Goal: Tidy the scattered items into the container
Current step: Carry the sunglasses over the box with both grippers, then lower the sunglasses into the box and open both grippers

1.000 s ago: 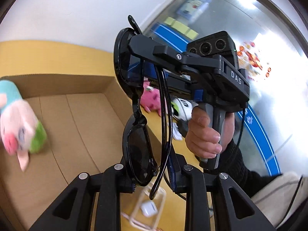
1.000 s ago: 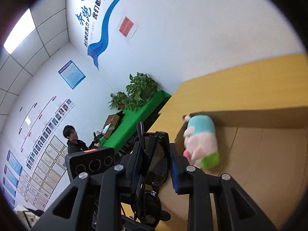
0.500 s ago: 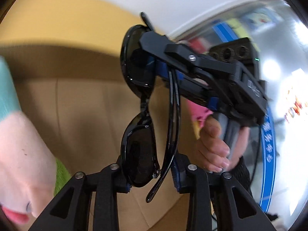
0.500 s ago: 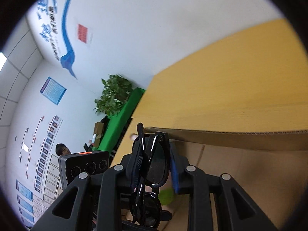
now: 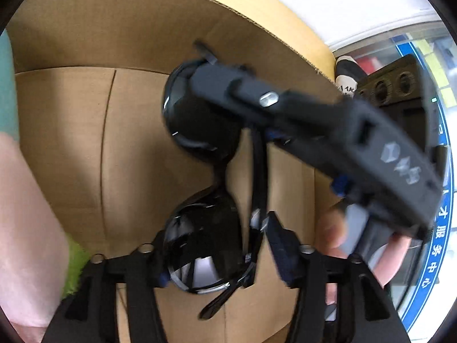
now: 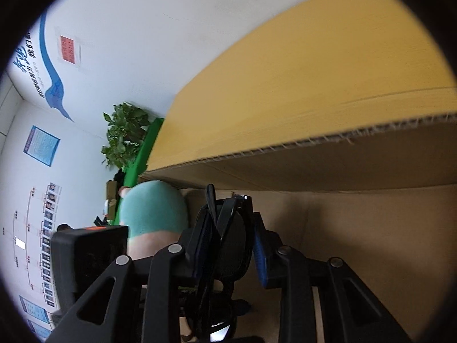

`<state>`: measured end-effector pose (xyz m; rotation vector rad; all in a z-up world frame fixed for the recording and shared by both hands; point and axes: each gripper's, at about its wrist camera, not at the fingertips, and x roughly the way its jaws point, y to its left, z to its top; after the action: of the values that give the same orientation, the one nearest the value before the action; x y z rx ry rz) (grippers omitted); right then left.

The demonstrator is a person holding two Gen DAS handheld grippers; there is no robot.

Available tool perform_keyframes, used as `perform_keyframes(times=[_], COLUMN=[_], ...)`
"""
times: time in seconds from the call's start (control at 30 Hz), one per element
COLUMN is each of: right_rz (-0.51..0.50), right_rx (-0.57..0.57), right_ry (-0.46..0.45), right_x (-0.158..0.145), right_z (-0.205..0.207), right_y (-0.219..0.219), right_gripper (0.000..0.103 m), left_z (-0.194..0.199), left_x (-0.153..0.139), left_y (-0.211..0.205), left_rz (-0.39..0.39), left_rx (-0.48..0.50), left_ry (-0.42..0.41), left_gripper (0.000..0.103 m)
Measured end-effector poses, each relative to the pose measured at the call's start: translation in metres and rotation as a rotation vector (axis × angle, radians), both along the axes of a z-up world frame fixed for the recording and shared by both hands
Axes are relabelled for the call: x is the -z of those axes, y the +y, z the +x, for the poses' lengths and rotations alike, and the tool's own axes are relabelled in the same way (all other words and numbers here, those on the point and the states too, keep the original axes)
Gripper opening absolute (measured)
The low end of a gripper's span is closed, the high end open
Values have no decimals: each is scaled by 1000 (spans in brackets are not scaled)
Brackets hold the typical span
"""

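Note:
Black sunglasses (image 5: 204,245) hang upright inside the cardboard box (image 5: 71,28). My right gripper (image 5: 211,85) comes in from the right and is shut on the upper lens, though its jaws are just starting to ease open. My left gripper (image 5: 218,243) brackets the lower lens. Its jaws are opening, and its blue right pad (image 5: 278,248) stands a little off the folded temples. In the right wrist view the sunglasses (image 6: 231,245) sit between the fingers of the right gripper (image 6: 228,237), low inside the box (image 6: 342,171).
A pink, teal and green plush toy (image 5: 28,200) lies in the box close on the left, also visible as the plush (image 6: 154,208) just beyond the glasses. A hand (image 5: 331,237) holds the right gripper's grip. The yellow tabletop (image 6: 314,71) lies beyond the box rim, with a potted plant (image 6: 125,137) by the wall.
Both grippers sank into the box together with the sunglasses and tilted downward. The left fingers spread apart from the lower lens. The plush toy now looms much closer.

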<state>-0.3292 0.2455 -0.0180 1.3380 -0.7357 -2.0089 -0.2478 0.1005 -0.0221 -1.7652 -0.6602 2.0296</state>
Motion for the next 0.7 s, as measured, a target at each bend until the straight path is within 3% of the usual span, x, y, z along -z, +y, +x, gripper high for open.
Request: perform_keyframes(times=[0.17, 0.33, 0.47, 0.53, 0.6, 0.7], right_rz=[53, 56, 134, 215, 313, 423], right_rx=[38, 74, 50, 37, 39, 64], right_ry=[-18, 5, 89, 178, 278, 430], right_x=[8, -5, -43, -75, -109, -159], right_z=[1, 6, 29, 55, 92, 161], right_y=[1, 10, 13, 10, 10, 9], right_gripper=[33, 64, 65, 69, 78, 79], left_z=[11, 37, 81, 106, 138, 140], left_x=[-4, -19, -63, -87, -109, -135], left_y=[0, -7, -17, -30, -48, -80], left_rz=[-38, -78, -214, -284, -333, -388], left_rx=[-20, -23, -25, -45, -73, -117], left_ry=[8, 59, 234, 340, 451, 602], left_gripper=[73, 73, 84, 88, 92, 96])
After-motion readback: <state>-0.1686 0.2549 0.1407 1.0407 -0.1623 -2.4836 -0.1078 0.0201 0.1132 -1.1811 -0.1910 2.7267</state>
